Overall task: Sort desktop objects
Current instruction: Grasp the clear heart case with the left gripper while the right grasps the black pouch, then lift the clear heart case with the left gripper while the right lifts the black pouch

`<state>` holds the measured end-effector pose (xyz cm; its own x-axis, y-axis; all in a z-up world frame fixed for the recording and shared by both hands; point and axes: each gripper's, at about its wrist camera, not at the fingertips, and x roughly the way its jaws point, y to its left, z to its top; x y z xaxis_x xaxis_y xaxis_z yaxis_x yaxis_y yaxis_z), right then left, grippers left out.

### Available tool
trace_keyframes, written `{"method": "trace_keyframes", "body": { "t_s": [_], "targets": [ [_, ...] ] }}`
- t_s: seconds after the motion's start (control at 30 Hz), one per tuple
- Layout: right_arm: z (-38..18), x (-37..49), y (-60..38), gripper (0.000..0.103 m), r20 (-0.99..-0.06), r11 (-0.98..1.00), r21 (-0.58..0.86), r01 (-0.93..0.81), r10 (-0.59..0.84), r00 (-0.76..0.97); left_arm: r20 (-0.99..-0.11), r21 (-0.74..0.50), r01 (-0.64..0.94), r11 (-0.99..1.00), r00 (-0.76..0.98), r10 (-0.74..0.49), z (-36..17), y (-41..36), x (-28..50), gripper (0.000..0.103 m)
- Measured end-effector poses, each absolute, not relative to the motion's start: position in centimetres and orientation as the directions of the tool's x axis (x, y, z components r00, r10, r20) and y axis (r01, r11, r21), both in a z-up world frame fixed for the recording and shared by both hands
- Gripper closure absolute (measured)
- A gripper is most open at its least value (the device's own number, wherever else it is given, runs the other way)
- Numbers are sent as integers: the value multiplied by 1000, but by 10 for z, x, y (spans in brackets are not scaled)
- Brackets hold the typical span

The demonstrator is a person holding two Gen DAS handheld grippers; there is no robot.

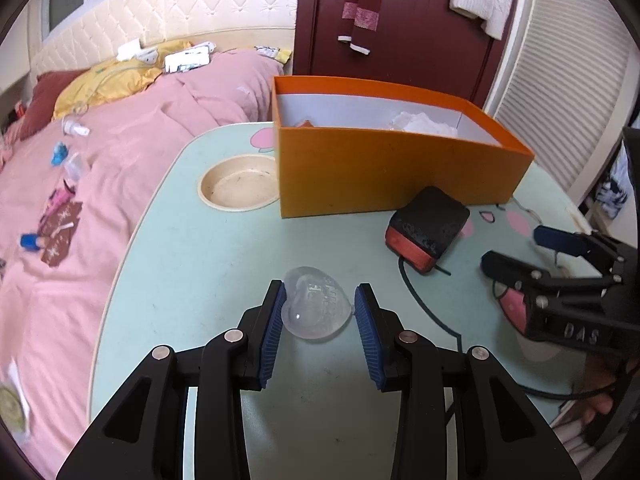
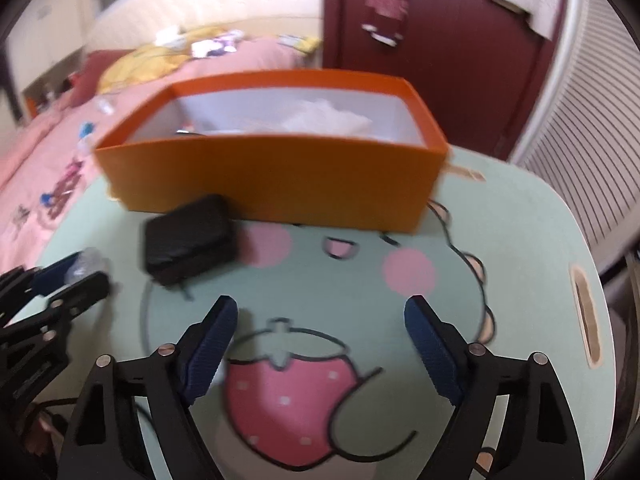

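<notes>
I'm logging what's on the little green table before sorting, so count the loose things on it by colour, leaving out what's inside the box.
Orange: 1, the open box
Black with a red edge: 1, the case
Clear: 1, the heart-shaped piece between the left gripper's fingers
Total: 3

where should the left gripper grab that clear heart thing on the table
Across its rounded side lobes, coming in low from the near edge. The clear heart-shaped piece lies flat on the table, already between the left gripper's open fingers, so closing there should probably hold it.
</notes>
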<state>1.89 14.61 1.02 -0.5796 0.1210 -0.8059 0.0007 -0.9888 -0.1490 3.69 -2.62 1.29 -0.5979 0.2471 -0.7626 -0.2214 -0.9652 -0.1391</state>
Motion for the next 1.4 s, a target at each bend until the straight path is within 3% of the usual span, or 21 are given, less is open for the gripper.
{"method": "trace_keyframes", "body": {
  "t_s": [0.27, 0.7, 0.77, 0.83, 0.97, 1.23, 1.4],
  "targets": [
    [12, 7, 116, 16, -813, -977, -145, 156, 28, -581, -753, -230, -205, -951, -582, 308, 13, -38, 34, 65],
    [-4, -19, 99, 16, -838, -966, -174, 191, 43, -544, -743, -293, -196, -936, -570, 352, 11, -46, 33, 65],
    [-3, -20, 100, 22, -841, -971, -148, 187, 24, -540, -742, -295, -196, -935, -569, 353, 11, -46, 33, 65],
    [-2, -19, 102, 42, -844, -975, -114, 189, -5, -537, -742, -294, -196, -935, -570, 353, 11, -46, 33, 65],
    [0, -13, 96, 43, -823, -966, -169, 194, 30, -567, -744, -282, -196, -939, -574, 343, 12, -44, 33, 66],
    [14, -6, 104, 43, -807, -978, -127, 166, 4, -591, -740, -312, -174, -934, -573, 353, 13, -50, 32, 70],
    [24, 1, 117, 43, -790, -985, -97, 141, -10, -614, -714, -326, -173, -929, -600, 362, 23, -56, 34, 85]
  ]
}}
